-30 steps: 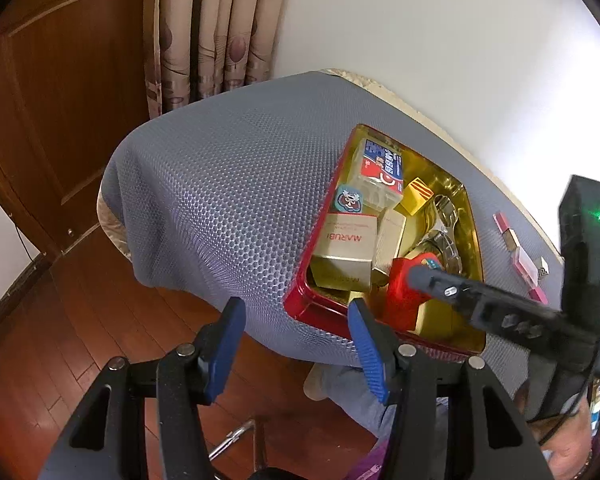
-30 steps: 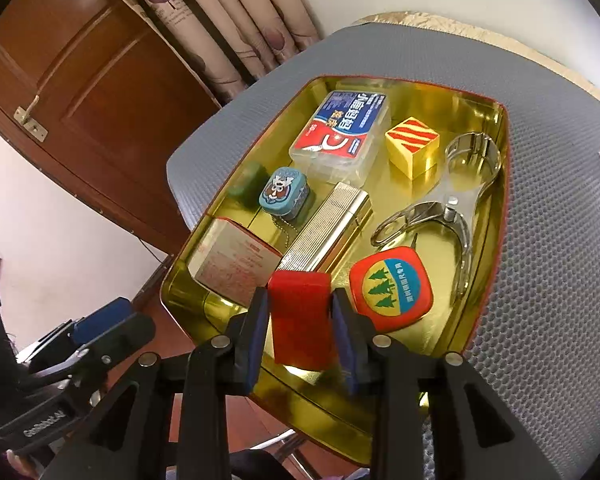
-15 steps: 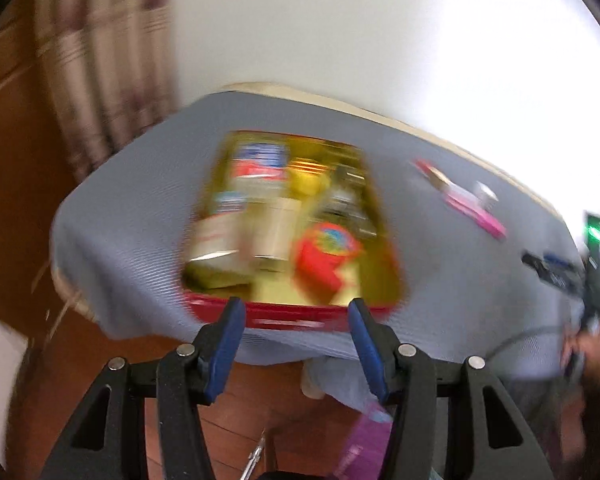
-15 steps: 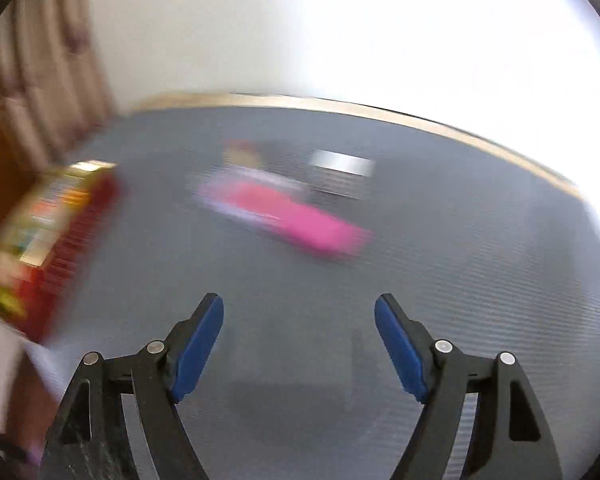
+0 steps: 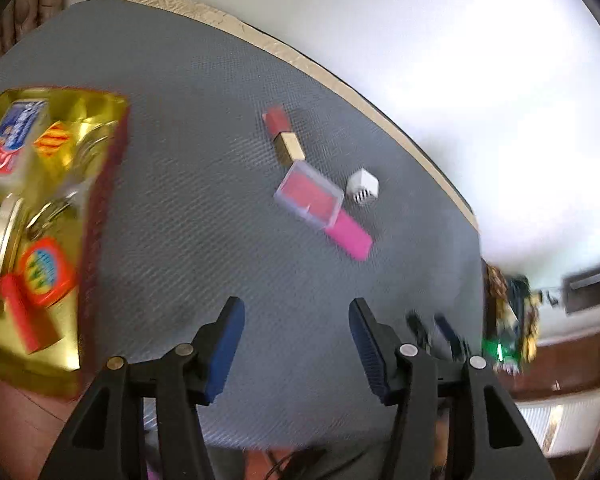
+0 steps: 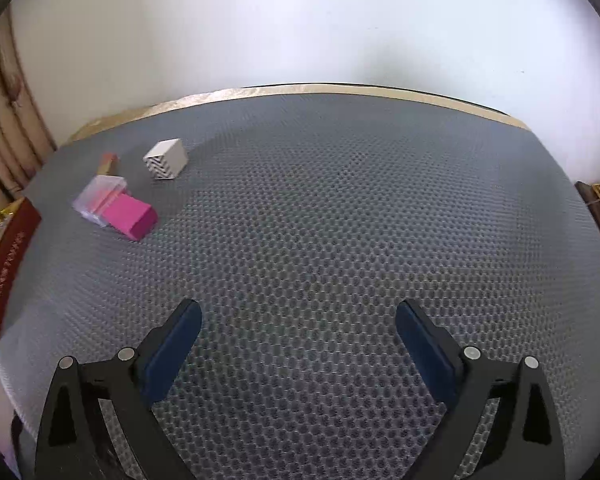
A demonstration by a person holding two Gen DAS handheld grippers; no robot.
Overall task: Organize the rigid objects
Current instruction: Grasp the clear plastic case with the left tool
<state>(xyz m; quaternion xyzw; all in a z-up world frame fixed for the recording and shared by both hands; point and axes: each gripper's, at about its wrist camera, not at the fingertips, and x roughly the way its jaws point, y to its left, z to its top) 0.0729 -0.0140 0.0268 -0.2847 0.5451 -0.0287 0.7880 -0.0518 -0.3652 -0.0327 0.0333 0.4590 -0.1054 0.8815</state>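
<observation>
A red-walled gold tin tray (image 5: 100,216) sits at the left of the grey mat, holding several items, including a red block (image 5: 26,318) near its front. On the mat lie a red and gold lipstick (image 5: 283,136), a clear case with a red insert (image 5: 309,194), a pink block (image 5: 348,236) and a white cube with a zigzag side (image 5: 363,186). My left gripper (image 5: 296,344) is open and empty above the mat's front edge. My right gripper (image 6: 298,354) is open wide and empty; the pink block (image 6: 130,216), clear case (image 6: 98,196), cube (image 6: 166,159) and tray wall (image 6: 6,264) lie to its far left.
The grey honeycomb mat (image 6: 340,240) covers a round table with a gold rim (image 6: 300,90) against a white wall. Curtains (image 6: 8,132) hang at the left. Wooden floor (image 5: 12,420) shows below the table's front edge.
My right gripper let go of the red block in the tray, opened wide and swung right over the bare mat. My left gripper swung right, from the tray toward the loose items.
</observation>
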